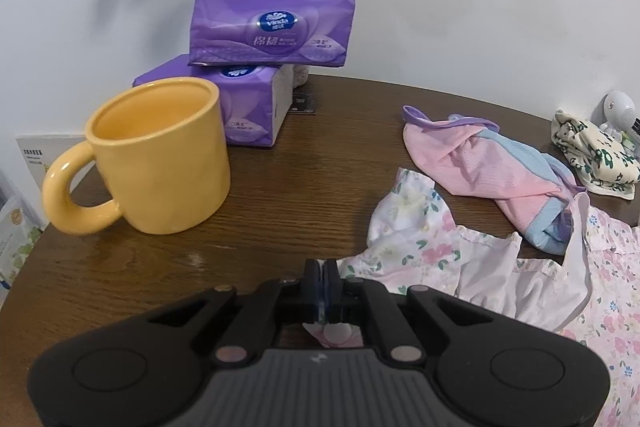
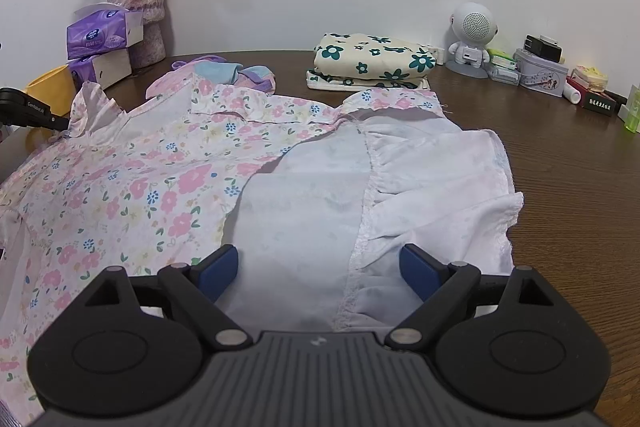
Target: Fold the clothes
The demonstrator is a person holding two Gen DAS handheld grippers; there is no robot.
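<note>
My left claw (image 1: 325, 269) is pinched tight on a fold of the floral dress (image 2: 152, 179) at its left edge, with bare brown table (image 1: 304, 179) opening ahead of it toward the yellow mug (image 1: 160, 163) and the stacked purple tissue packs (image 1: 272, 23). My right claw (image 2: 318, 269) stands wide and grips nothing, poised over the dress's white turned-out side, whose frilled hem ends just beside it on the right. Right of that hem the tabletop runs clear to the far clutter, while a pink and blue garment (image 1: 492, 167) and a folded green-flowered cloth (image 2: 372, 61) lie beyond the dress's far edge.
</note>
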